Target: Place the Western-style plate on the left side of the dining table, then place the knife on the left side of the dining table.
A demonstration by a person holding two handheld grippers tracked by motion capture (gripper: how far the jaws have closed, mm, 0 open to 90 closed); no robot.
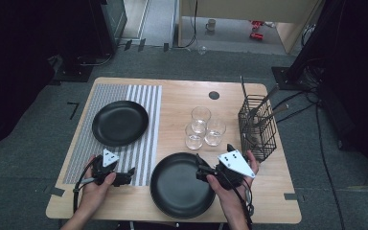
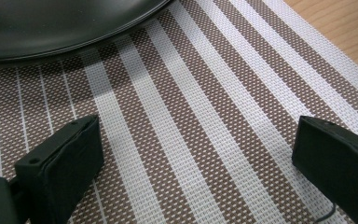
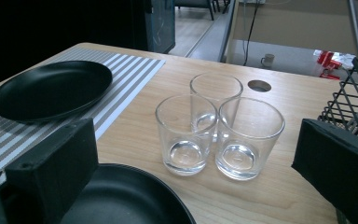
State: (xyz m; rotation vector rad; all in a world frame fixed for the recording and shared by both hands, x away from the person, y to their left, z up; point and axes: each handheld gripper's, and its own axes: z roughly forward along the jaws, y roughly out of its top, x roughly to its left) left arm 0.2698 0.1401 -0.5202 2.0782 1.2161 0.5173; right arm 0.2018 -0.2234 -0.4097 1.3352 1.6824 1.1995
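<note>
**Ana:** Nearest the high camera is the near black plate (image 1: 182, 187), lying on the bare wood at the table's front edge. The right gripper (image 1: 202, 173) sits at that plate's right rim, jaws spread wide with nothing between them. Its own view looks across the plate's rim toward the three glass tumblers (image 3: 216, 128).

**Ben:** And the other hand?

**Ana:** The left gripper (image 1: 124, 178) rests low on the striped placemat (image 1: 139, 143), just left of the near plate, jaws also apart and empty. In its view the weave lies between them, with the far black plate (image 2: 65, 23) just beyond.

**Ben:** What could go wrong, in your judgement?

**Ana:** The tumblers stand clustered, touching or nearly so, just behind the near plate. If the right gripper lifts the plate by its rim and swings it away from the person, the far edge could knock a tumbler over. A one-sided pinch on a shallow glossy rim may also slip and let the plate tip.

**Ben:** Anything else near it?

**Ana:** The wire cutlery basket (image 1: 258, 127) stands right of the plate, close behind the right hand; a wide elbow swing could catch it.
</note>
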